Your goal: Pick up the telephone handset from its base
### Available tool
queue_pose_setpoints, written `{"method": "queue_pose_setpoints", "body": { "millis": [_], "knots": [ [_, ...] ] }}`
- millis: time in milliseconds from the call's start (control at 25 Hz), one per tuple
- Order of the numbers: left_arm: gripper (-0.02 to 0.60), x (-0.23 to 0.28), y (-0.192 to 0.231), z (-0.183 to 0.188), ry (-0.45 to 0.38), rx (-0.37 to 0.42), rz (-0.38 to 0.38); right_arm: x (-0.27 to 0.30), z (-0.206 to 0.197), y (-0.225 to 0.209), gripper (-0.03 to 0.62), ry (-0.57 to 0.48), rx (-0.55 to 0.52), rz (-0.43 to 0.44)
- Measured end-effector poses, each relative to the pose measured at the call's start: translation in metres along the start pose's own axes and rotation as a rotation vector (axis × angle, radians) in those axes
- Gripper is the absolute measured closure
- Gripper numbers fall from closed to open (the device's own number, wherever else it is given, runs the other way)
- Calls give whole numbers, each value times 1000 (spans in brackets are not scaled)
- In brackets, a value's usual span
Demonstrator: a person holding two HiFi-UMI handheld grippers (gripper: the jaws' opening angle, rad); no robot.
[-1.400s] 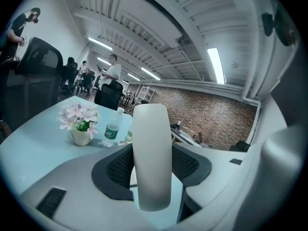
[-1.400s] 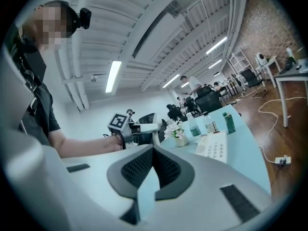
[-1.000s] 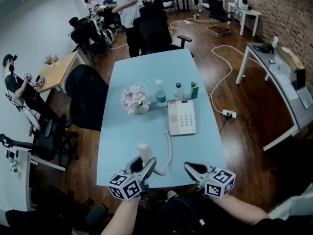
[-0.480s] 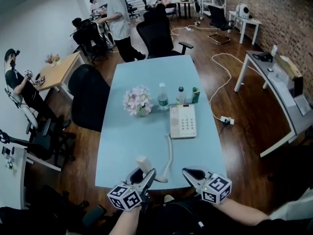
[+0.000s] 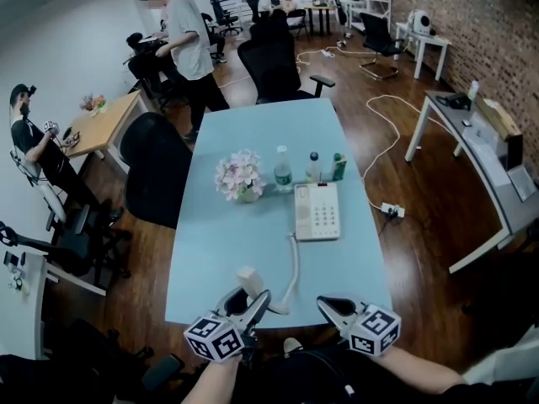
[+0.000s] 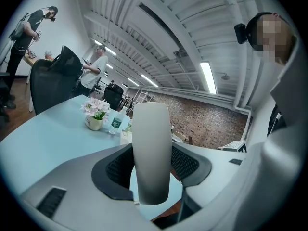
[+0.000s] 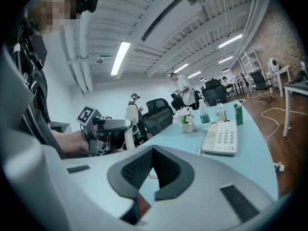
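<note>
My left gripper (image 5: 249, 298) is shut on the white telephone handset (image 5: 248, 279), which it holds upright just above the near edge of the light blue table (image 5: 253, 141). In the left gripper view the handset (image 6: 150, 153) stands between the two dark pads. A white cord (image 5: 292, 266) runs from it to the white phone base (image 5: 317, 211), which lies with its keypad up right of the table's middle. My right gripper (image 5: 327, 304) hovers beside the left one, shut on nothing. In the right gripper view, the handset (image 7: 130, 125) is at the left and the base (image 7: 221, 137) at the right.
A pot of pink flowers (image 5: 239, 175), two bottles (image 5: 283, 171) and a small green carton (image 5: 338, 167) stand behind the base. Black office chairs (image 5: 156, 167) ring the table. A cable and power strip (image 5: 392, 211) lie on the floor at the right. People are at desks behind.
Both grippers have drawn slightly back toward the table's near edge, the handset still in the left one. A standing person at the back has walked left.
</note>
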State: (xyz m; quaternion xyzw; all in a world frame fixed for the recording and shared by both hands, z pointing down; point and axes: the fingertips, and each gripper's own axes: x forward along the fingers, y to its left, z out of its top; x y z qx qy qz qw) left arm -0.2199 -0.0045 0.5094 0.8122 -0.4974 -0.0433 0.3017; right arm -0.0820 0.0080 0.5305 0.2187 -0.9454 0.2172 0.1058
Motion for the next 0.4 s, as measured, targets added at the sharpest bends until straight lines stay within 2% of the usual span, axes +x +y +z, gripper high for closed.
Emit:
{"method": "queue_pose_setpoints", "body": {
  "millis": [400],
  "knots": [
    [353,13,-1,7,-11,8,-11,4,6,-1,582,-17,-27,4]
  ]
}}
